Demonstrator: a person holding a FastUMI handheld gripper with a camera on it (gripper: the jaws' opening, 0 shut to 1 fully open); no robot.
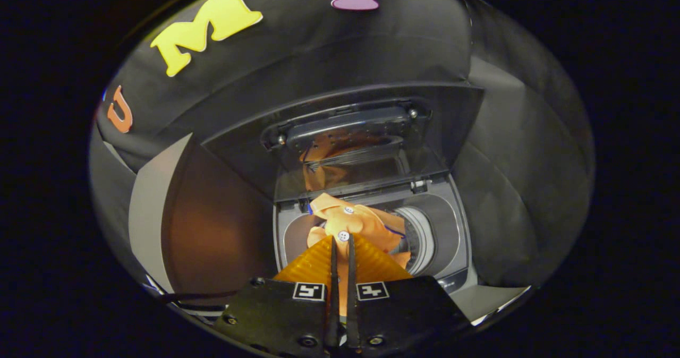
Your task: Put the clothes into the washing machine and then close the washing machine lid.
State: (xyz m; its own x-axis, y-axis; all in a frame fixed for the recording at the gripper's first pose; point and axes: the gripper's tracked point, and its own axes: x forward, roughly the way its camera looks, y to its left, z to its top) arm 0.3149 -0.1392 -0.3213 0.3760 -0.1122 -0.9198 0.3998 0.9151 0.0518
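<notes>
My gripper (341, 239) is shut on an orange garment (355, 222) with white buttons, pinched between both fingers. The cloth hangs just ahead of the fingertips, over the round drum opening (419, 238) of a small grey top-loading washing machine (451, 230). The machine's lid (345, 140) stands raised behind the opening, and its glossy pane mirrors the orange cloth. The lower part of the garment is hidden behind my fingers.
The machine's control panel (454, 281) runs along its near right edge. A brown and pale board (212, 225) stands to the left of the machine. Black cloth walls close in behind and on both sides.
</notes>
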